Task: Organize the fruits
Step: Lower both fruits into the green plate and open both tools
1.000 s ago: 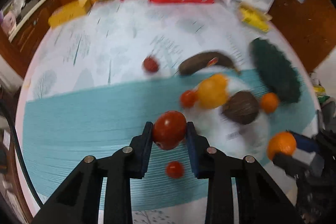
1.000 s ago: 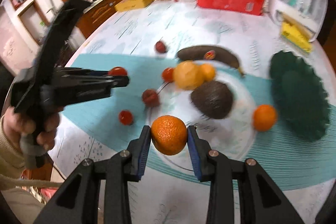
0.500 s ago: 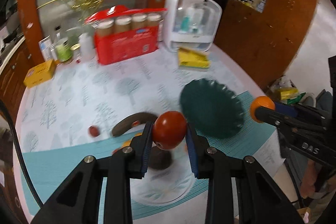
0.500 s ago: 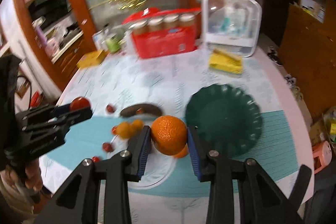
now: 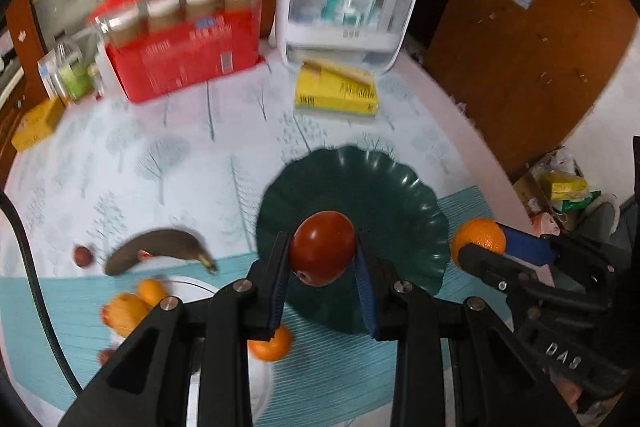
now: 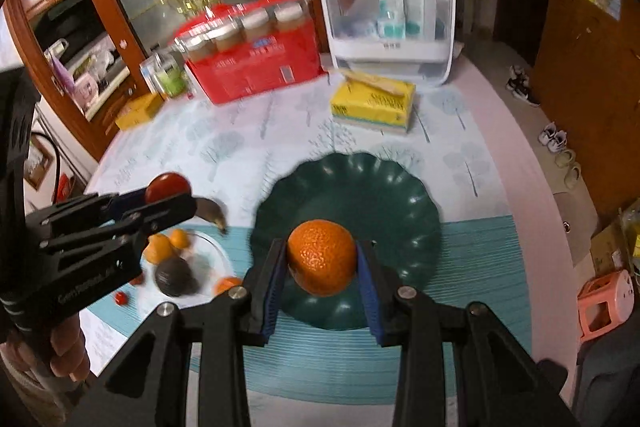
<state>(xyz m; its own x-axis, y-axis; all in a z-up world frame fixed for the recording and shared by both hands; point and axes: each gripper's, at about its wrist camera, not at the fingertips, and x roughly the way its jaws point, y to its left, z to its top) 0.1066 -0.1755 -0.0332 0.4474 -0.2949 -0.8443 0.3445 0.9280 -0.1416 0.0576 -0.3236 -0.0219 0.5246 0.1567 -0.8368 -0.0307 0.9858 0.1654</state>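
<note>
Clamping a red tomato [image 5: 322, 247] between its two pads, my left gripper [image 5: 322, 255] hangs above the near edge of the dark green scalloped plate [image 5: 360, 183]. My right gripper [image 6: 322, 259] is closed on an orange [image 6: 322, 257] and sits over the same plate [image 6: 360, 187], nearer its middle. From the left camera I see the right gripper's tip with the orange [image 5: 478, 241] just off the plate's right rim.

Left of the green plate lies a clear round dish [image 6: 216, 251] holding an avocado [image 6: 176, 277] and two small orange fruits [image 6: 162, 247]. A dark, overripe banana [image 5: 160, 255] lies just behind that dish, with a small red fruit [image 5: 83, 255] to its left. Another orange fruit [image 5: 272, 345] rests on the teal placemat [image 6: 472, 255] between dish and plate.

Farther back stand a yellow tissue box [image 6: 372, 103], a red carton of jars [image 6: 256, 67] and a clear-fronted white case [image 6: 388, 11].
</note>
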